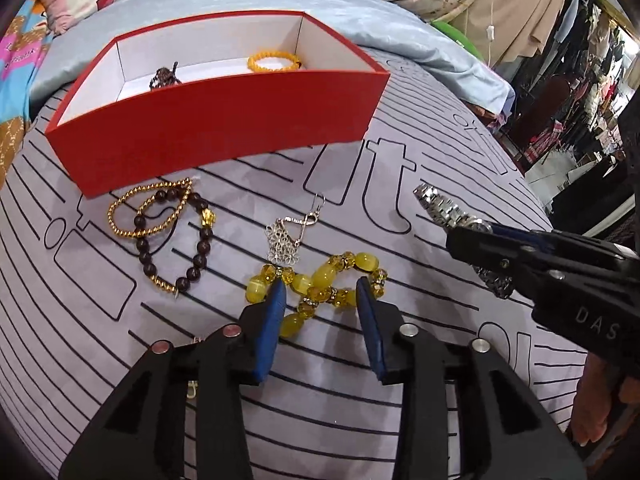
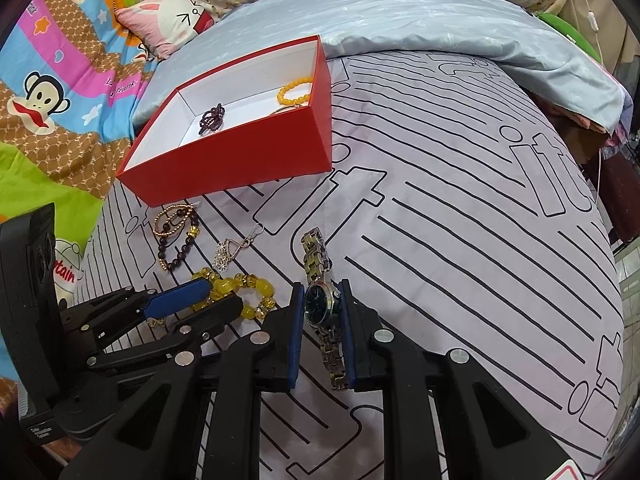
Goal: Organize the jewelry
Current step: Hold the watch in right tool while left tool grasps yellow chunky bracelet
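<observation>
Bedsheet [image 1: 440, 168], grey w/ black line print, covers most of both views; pale blue blanket [image 2: 420, 12] bunched at its far edge, 12 o'clock. Cartoon monkey quilt [image 2: 52, 92] off at 9–10 o'clock in rt wrist view.

Red box [image 1: 224, 120], open top, white inside, sits on sheet at 11–12 o'clock from L gripper. Inside: orange bead bracelet [image 1: 273, 62] toward box's rt end, dark beaded piece [image 1: 164, 77] nr middle-left, both on box floor.

L gripper [image 1: 322, 286]: fingers apart, blue pads straddling yellow bead bracelet [image 1: 320, 284], which lies looped on sheet. Left pad tip overlaps a bead at 9 o'clock side of loop; rt pad close beside beads; true contact – can't tell. Not clamped.

R gripper [image 2: 320, 292]: pads closed in on wristwatch [image 2: 320, 300], one on each side of dark-dial case. Metal band runs out past tips toward 12 o'clock and back btwn fingers toward 6. In L wrist view watch sits at 3 o'clock, band end sticking out beyond gripper tip.

Loose on sheet just below box front, 10 o'clock from L gripper: dark brown bead bracelet [image 1: 176, 240] w/ gold accents, gold bead bracelet [image 1: 148, 208] lying across its upper part, overlapping.

Silver filigree pendant w/ clasp [image 1: 286, 240] at 12 o'clock, just beyond yellow bracelet, lower edge touching its beads.
</observation>
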Demonstrator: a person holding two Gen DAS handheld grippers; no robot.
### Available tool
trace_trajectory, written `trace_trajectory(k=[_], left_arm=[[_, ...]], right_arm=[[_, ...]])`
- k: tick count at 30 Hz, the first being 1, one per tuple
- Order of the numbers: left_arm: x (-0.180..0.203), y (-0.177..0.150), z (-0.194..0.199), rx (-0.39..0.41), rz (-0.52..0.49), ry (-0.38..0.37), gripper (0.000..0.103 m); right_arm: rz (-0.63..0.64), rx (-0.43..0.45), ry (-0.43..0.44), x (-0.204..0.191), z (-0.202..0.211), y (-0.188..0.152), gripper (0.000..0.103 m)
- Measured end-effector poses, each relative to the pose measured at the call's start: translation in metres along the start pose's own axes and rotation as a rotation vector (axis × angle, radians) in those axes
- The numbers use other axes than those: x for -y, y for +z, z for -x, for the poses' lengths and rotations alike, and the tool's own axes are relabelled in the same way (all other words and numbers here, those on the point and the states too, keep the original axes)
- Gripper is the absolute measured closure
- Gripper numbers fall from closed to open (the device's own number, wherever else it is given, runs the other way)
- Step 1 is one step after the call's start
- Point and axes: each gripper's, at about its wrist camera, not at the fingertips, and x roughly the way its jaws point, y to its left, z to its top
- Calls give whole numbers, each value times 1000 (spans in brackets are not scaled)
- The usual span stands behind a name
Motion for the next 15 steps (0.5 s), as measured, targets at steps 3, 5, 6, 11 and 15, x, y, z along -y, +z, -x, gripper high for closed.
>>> trace_trajectory(k=[3,5,6,11,15], left_arm=[[1,1,-2,-13,-14,-14,78],[2,2,-2,-25,-22,-30,83],[2,2,-2,-34,-22,-54,92],[0,1,2,-40,6,-73,95],[-6,0,15,-24,49,-108,95]], right_arm=[[-5,1,-2,1,-1,0,87],[-7,1,-2,0,-1,0,87],[-7,1,-2,0,-1,0,87],[-3,4,3,-2,-1,0,87],[3,12,11,-4,3,1,87]])
